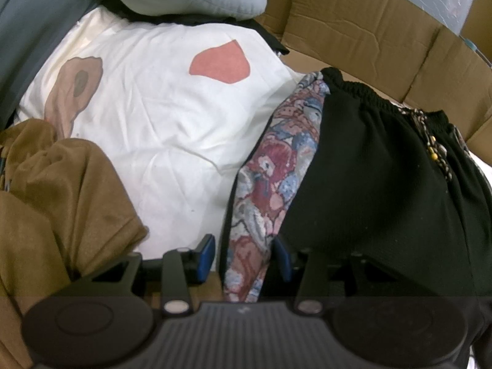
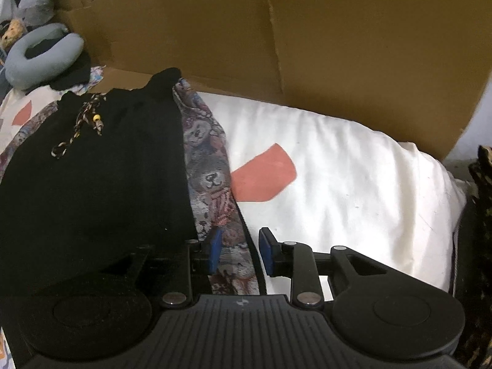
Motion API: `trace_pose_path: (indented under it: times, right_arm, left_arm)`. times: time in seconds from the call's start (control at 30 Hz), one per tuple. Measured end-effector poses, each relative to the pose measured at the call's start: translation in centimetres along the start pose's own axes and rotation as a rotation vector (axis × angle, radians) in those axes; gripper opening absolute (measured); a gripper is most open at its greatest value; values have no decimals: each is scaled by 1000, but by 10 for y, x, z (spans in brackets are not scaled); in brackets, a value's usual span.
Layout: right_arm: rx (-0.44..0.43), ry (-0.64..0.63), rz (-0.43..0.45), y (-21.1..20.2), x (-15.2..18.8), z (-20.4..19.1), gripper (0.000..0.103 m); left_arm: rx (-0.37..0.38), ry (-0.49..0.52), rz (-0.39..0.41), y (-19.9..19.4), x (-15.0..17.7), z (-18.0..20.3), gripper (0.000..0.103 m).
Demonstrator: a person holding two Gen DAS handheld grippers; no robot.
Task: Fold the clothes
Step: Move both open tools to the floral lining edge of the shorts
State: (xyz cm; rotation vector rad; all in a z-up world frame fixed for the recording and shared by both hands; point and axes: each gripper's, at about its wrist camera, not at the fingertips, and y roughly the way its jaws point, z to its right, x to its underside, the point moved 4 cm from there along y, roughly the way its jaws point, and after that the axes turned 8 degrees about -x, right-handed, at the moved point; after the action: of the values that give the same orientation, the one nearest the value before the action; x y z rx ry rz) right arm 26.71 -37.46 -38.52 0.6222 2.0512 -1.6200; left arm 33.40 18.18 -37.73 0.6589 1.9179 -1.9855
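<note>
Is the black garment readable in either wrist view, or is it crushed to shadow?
Left wrist: black shorts show the waistband ribbing, lower part near-featureless dark. Right wrist: shorts almost uniformly black, only the drawstring stands out. Both views bend at the edges.

- I see no words, no numbers and no brand names that I can read.
- My right gripper's black body (image 2: 243, 303) has a tiny pale mark near its front edge. It is too small for me to read.
- My left gripper's black body (image 1: 243, 310) has the same kind of tiny mark. I cannot read that one either.
- The white cover (image 1: 160, 117) has only pink and brown shapes on it, no letters.
- The side strip (image 2: 212, 181) of the black shorts (image 2: 92, 184) shows woven bear faces, no letters.
- The cardboard wall (image 2: 338, 46) behind the white cover is plain brown.
</note>
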Motion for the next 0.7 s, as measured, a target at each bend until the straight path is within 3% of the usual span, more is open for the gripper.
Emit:
trace_pose_path:
  times: [0.2,0.7]
  right_arm:
    - [-5,-13,-54,17,1,3,32]
    - [-31,27,-54,19,-3,12,32]
  left_arm:
    - [-1,2,1,1,-1,0,45]
    - [4,4,5,-1,-2,0,45]
